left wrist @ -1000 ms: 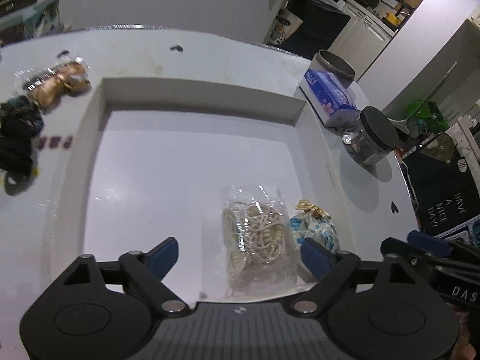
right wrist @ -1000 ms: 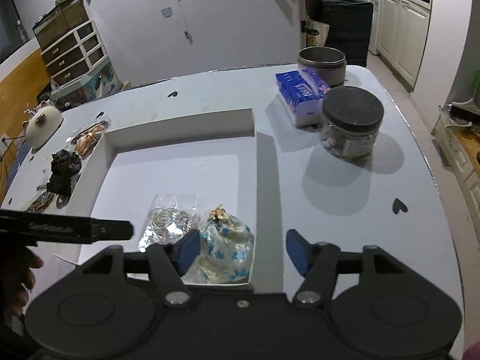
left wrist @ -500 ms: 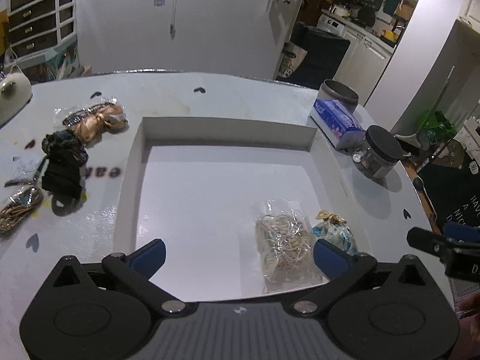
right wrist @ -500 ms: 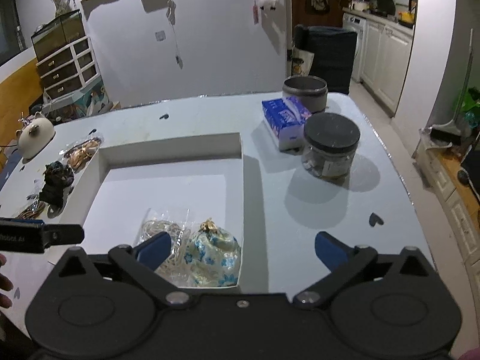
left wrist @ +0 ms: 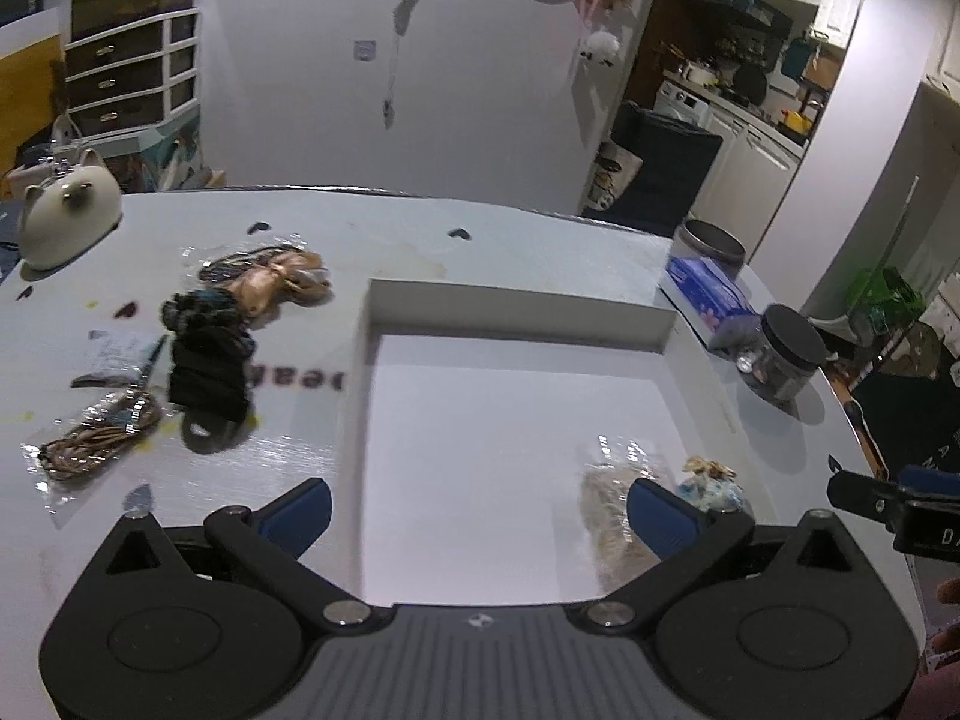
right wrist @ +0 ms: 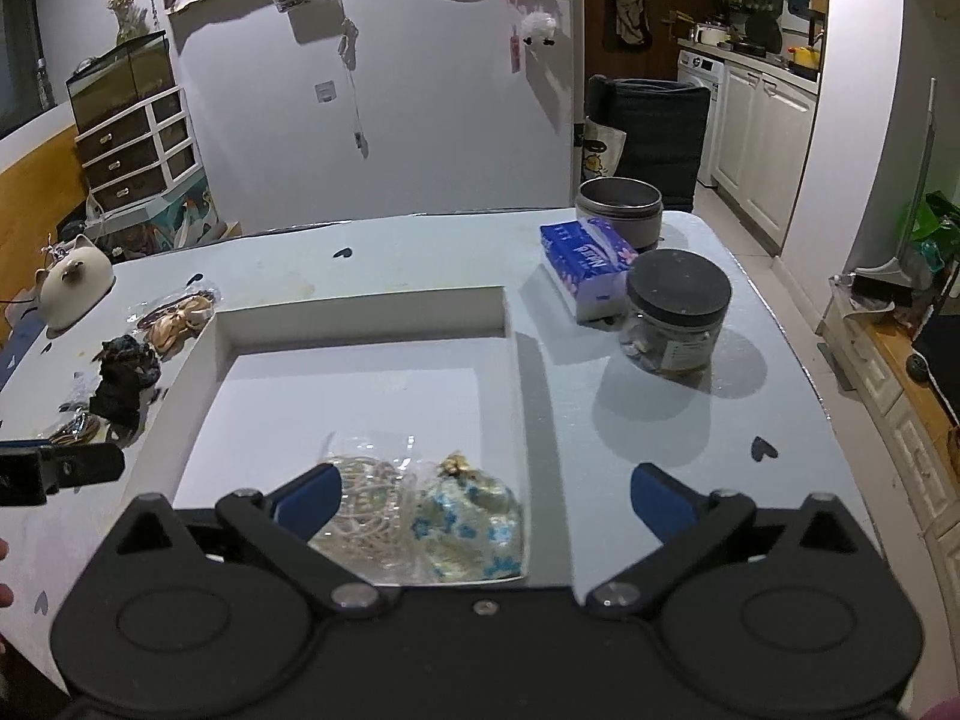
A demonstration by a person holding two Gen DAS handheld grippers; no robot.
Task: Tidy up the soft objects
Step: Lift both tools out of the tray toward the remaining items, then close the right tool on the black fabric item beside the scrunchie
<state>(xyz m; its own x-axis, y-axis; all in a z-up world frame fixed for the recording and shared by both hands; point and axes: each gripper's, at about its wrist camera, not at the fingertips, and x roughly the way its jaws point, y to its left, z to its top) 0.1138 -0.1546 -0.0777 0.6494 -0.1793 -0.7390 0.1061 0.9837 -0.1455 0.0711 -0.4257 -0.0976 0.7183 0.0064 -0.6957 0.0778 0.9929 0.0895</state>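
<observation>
A white tray [left wrist: 516, 306] [right wrist: 360, 312] sits on the table. In its near right corner lie a clear bag of beige cord [left wrist: 606, 498] [right wrist: 366, 498] and a blue-flowered pouch [left wrist: 711, 489] [right wrist: 474, 516], side by side. Left of the tray lie a copper bow bag [left wrist: 279, 282] [right wrist: 177, 318], a dark scrunchie [left wrist: 198, 309], a black cloth [left wrist: 210, 381] [right wrist: 123, 387] and a bagged brown cord [left wrist: 96, 441]. My left gripper [left wrist: 477, 510] is open and empty above the tray's near edge. My right gripper [right wrist: 486, 498] is open and empty above the pouch.
A tissue pack [right wrist: 585, 267], a black-lidded jar [right wrist: 675, 318] and a grey tin [right wrist: 618, 204] stand right of the tray. A cat-shaped ceramic [left wrist: 66, 213] sits at the far left. The table's right edge [right wrist: 798, 360] drops to the floor.
Both grippers have pulled back and risen from the tray, their jaws opening wider. The cord bag and the pouch stay in the tray's near corner.
</observation>
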